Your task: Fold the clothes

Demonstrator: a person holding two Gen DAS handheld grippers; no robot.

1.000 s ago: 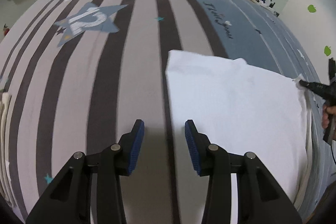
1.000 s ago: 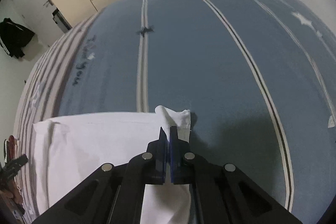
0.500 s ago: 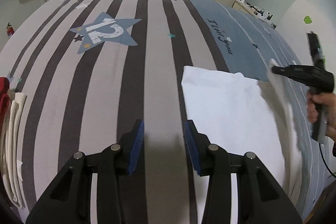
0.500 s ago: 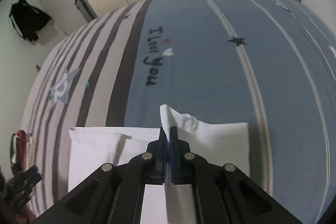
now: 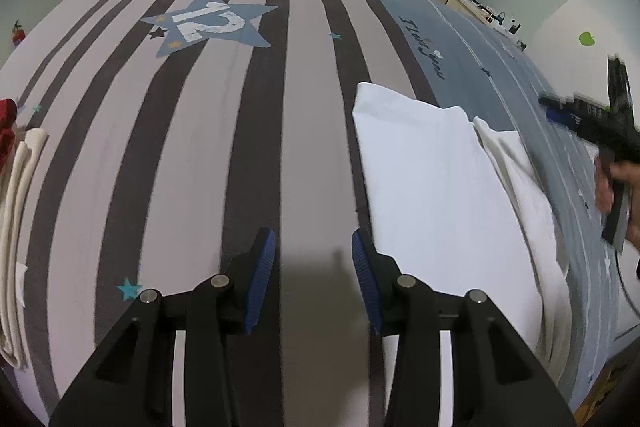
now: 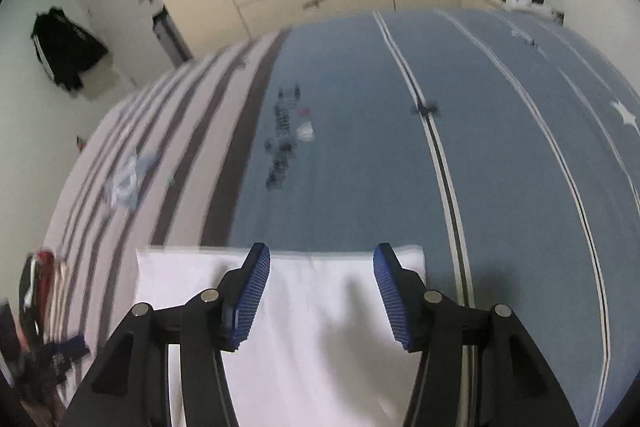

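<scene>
Your right gripper (image 6: pixel 322 287) hung with jaws spread wide above folded white garment (image 6: pixel 304 327), gripping nothing. Your left gripper (image 5: pixel 313 279) likewise gaped, over bare striped bedspread (image 5: pixel 200 155) just beside garment's left edge. Garment lay flat near bedspread's near edge, straddling stripes and blue section. Folded cream clothes (image 5: pixel 16 227) sat at far left edge.

White garment (image 5: pixel 436 195) lay folded flat on the bedspread (image 5: pixel 240 147), straddling the grey-striped and blue sections.
</scene>
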